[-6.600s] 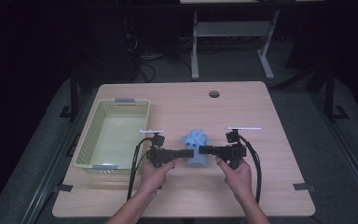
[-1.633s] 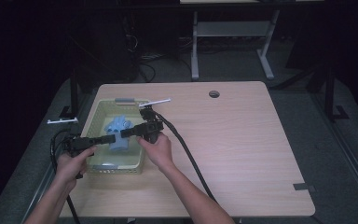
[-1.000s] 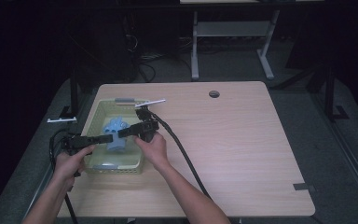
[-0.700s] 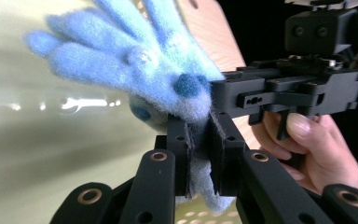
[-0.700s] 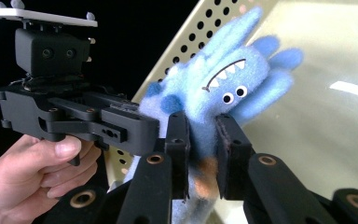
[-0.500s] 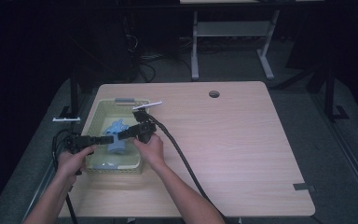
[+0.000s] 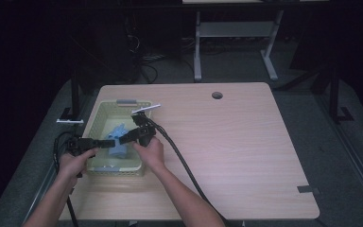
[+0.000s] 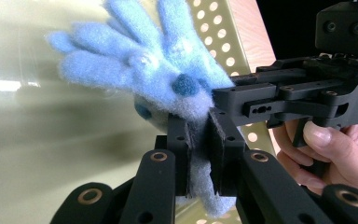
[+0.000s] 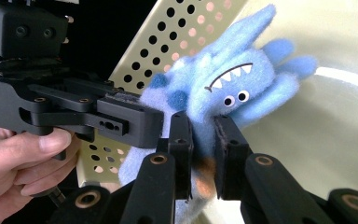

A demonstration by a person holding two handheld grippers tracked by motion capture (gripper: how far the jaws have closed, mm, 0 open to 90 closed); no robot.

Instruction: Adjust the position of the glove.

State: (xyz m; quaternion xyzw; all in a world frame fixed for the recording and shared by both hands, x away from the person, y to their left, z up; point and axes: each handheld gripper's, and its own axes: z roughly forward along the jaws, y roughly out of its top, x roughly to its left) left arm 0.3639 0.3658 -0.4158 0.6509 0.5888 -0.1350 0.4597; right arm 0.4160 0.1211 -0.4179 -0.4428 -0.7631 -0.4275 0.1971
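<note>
Now both grippers, left (image 7: 105, 142) and right (image 7: 124, 137), clamp the blue plush (image 7: 116, 142) over the basket (image 7: 105, 109), left-center frame.

**Counter and its load**

A pale wooden counter (image 7: 246, 142) with a round cable hole (image 7: 217, 95) near its far edge carries a pale yellow perforated plastic basket (image 7: 105, 109) at its left side. A dark tape strip (image 7: 308, 190) sits near the right front corner.

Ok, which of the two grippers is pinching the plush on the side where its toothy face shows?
The right gripper: its view shows the blue plush toy's eyes and teeth. The left gripper grips the faceless back.
</note>
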